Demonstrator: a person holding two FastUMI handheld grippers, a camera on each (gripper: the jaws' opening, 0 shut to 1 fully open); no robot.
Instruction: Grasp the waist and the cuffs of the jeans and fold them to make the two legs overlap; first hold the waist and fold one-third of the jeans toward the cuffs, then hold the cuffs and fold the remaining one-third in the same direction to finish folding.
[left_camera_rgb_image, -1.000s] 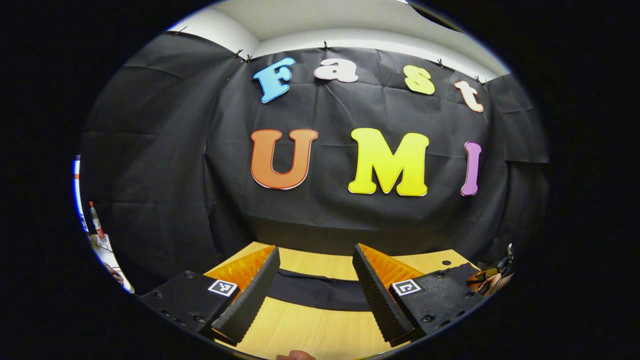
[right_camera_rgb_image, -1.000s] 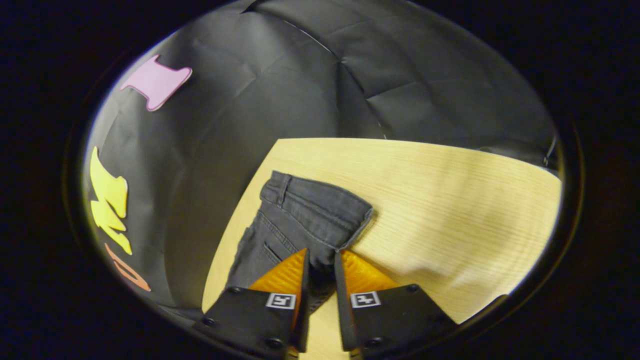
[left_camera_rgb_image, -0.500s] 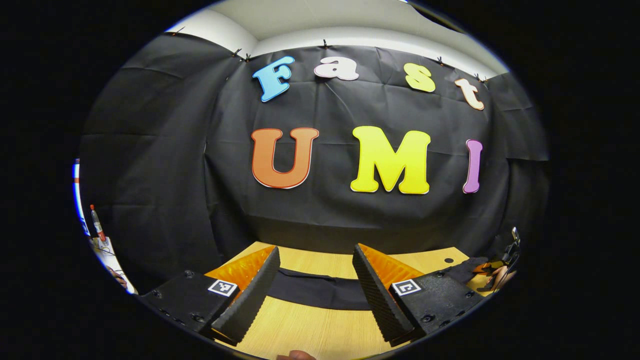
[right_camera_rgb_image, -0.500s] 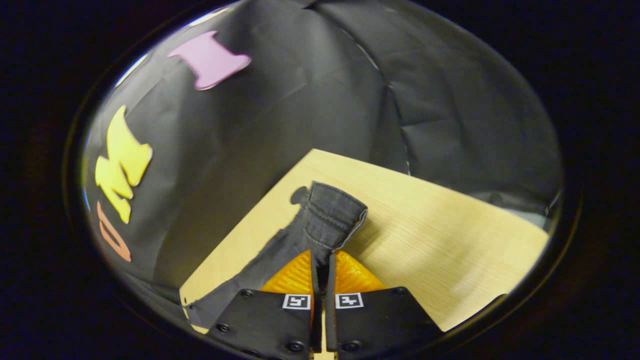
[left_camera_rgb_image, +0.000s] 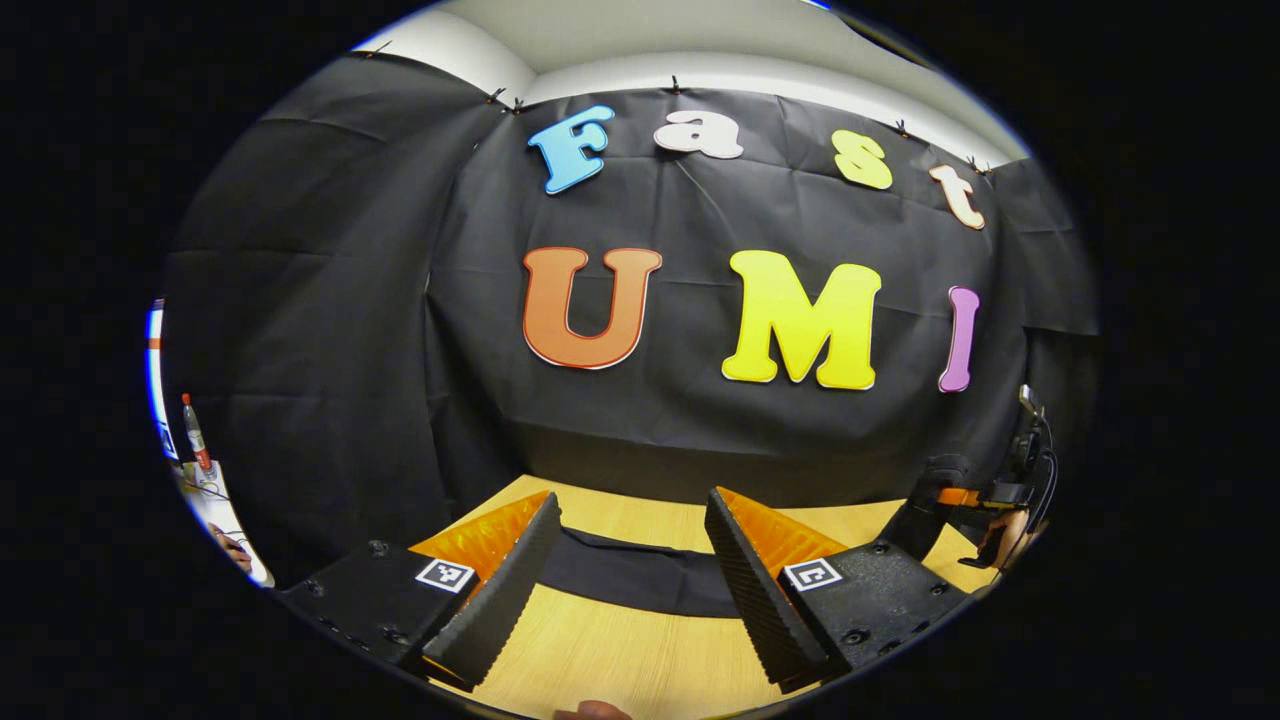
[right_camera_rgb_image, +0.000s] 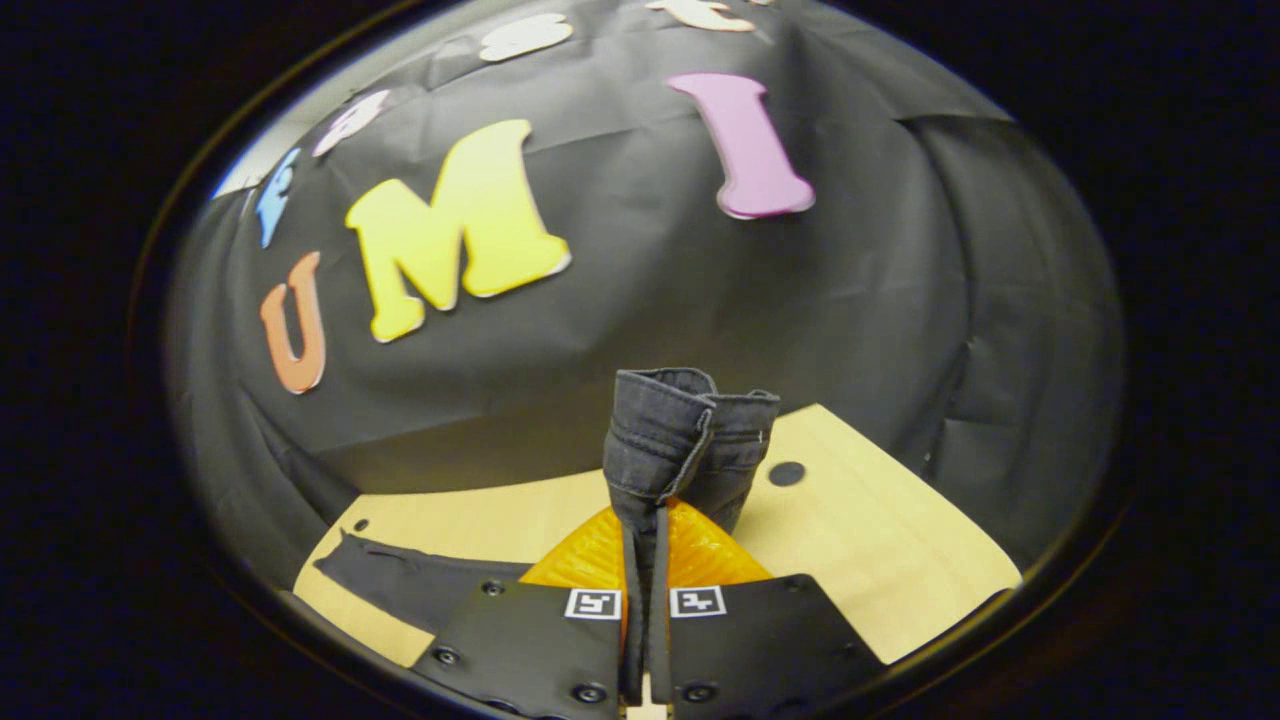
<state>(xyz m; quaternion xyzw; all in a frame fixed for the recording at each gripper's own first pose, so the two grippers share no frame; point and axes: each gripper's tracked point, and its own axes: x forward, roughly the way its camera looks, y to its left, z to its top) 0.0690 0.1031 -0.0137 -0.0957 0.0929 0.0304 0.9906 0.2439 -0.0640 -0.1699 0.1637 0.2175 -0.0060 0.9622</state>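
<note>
Left hand-held gripper (left_camera_rgb_image: 625, 580) gapes wide; right hand-held gripper (right_camera_rgb_image: 647, 560) is clamped.

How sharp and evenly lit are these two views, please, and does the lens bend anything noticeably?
Left gripper view: sharp; the table edge bows with the fisheye; light falls off toward the rim. Right gripper view: softer, slightly blurred; the jeans waist pinched in the right gripper reads clearly, and the wall behind is dim.

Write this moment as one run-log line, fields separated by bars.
phase: leg-overlap fold | right tongs: shut on jeans waist, lifted | left tongs: open, above jeans leg | table
</note>
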